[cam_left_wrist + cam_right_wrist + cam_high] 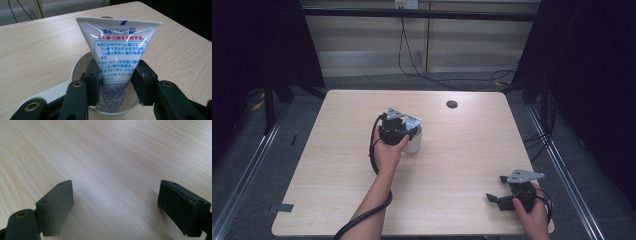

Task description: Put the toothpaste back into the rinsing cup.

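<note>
Near the middle of the worktop (337, 165), the left gripper (115, 79) squeezes a white tube (117, 55) that stands upright in a white cup (78, 65). Down by the near right corner, the right gripper (501, 189) rests wide apart, holding nothing.

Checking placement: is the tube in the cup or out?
In: the tube stands upright, its lower end inside the white cup.

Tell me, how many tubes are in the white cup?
1. A single toothpaste tube stands in the white cup, pinched by the left tool. Smaller things beneath it could be hidden.
</note>
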`<state>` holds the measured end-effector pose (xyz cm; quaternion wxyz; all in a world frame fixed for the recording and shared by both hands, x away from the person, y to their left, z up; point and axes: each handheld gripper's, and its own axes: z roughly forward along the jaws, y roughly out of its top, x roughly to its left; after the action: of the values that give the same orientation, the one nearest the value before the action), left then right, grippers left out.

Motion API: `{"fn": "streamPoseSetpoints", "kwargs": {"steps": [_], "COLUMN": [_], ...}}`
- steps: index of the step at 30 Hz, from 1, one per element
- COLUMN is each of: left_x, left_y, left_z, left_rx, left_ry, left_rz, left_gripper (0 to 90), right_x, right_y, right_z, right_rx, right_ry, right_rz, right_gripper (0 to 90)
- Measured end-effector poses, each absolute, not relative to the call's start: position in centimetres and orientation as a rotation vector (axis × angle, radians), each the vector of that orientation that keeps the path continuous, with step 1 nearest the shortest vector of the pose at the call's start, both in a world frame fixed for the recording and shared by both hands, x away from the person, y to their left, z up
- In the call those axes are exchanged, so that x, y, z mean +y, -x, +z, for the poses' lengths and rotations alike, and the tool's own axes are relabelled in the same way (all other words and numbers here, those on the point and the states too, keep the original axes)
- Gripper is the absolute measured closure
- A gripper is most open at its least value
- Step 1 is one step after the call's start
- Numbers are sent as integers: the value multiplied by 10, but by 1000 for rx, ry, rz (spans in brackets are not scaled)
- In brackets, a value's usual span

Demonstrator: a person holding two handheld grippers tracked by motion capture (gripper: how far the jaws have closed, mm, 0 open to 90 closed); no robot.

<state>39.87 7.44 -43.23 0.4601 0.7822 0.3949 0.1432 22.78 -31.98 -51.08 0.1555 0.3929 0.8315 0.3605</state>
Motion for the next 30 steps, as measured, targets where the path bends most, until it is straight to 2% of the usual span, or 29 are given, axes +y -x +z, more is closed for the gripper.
{"fn": "streamPoseSetpoints", "kwargs": {"steps": [17, 30], "left_x": [75, 80], "left_y": [-394, -392], "left_z": [-432, -427], "left_rx": [950, 941], "left_ry": [-1939, -1943], "left_rz": [341, 336], "left_gripper": [570, 473], "right_x": [-320, -320], "right_y": [-228, -228], "right_z": [-511, -511], "right_rx": [2381, 2382], "right_ry": [-1126, -1127], "right_rz": [1030, 1034], "right_gripper": [128, 128]}}
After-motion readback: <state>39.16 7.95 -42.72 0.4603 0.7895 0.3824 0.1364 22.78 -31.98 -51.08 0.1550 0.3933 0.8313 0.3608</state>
